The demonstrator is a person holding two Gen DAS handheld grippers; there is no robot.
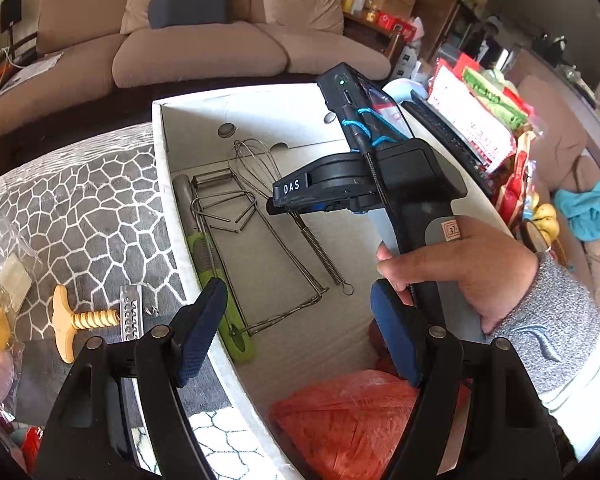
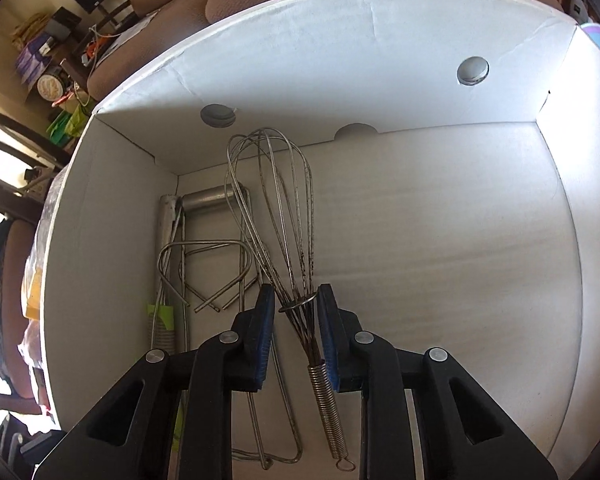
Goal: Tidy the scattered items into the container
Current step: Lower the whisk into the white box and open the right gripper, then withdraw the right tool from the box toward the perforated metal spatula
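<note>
A white cardboard box (image 1: 168, 216) holds a wire whisk (image 1: 260, 168), a bent wire rack (image 1: 228, 216), a green-handled tool (image 1: 216, 280) and an orange bag (image 1: 352, 416). My left gripper (image 1: 300, 332) is open and empty over the box's near left wall. On the patterned table left of the box lies a cream-handled corkscrew with a metal grater (image 1: 92, 320). My right gripper (image 2: 294, 312) is inside the box, open, with its fingers either side of the whisk (image 2: 272, 200), which lies on the box floor (image 2: 440, 240). The right gripper's body (image 1: 380, 184) shows in the left wrist view.
Clear plastic bags (image 1: 4, 280) lie at the table's left edge. A beige sofa (image 1: 200, 40) stands beyond the box. Snack packets and a black keyboard (image 1: 460, 136) crowd the right side of the box.
</note>
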